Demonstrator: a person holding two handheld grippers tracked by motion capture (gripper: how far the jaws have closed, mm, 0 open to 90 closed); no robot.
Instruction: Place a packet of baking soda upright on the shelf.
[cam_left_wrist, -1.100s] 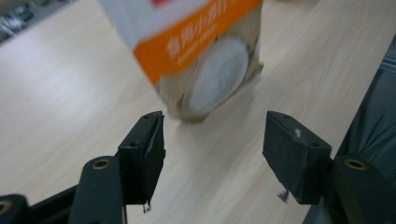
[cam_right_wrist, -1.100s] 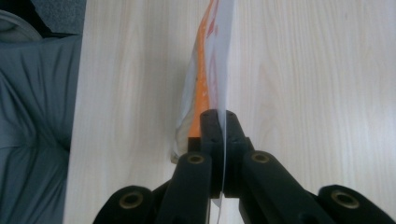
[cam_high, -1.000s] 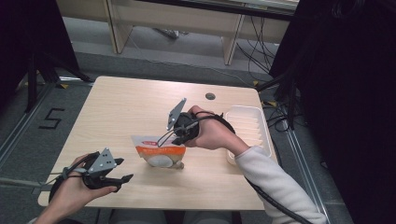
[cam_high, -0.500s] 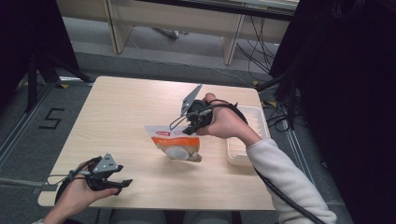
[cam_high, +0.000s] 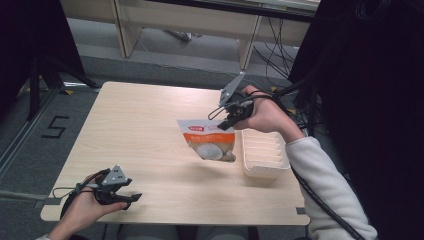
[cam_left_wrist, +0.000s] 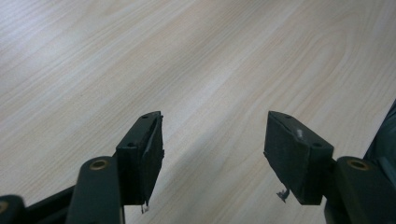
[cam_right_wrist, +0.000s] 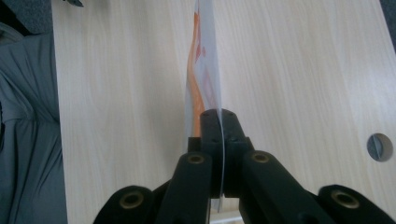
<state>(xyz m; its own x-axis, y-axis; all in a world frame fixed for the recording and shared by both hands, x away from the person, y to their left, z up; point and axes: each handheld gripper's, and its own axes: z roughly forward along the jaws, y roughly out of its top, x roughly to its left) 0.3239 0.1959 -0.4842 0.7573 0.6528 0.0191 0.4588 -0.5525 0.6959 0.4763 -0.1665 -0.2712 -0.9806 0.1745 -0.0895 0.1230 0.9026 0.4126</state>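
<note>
The table (cam_high: 150, 130) carries a white tray (cam_high: 264, 157) at its right edge. Just left of the tray hangs a pouch (cam_high: 207, 140), its top corner pinched by the right gripper (cam_high: 226, 122). Left gripper (cam_high: 131, 199), jaws spread, sits at the near left corner.

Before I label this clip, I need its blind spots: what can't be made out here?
- Orange-and-white plastic food pouch: print too small in the high view, edge-on in the right gripper view.
- Cream ribbed plastic tray: far end hidden behind the right claw and hand.
- Left claw: only bare table ahead.
</note>
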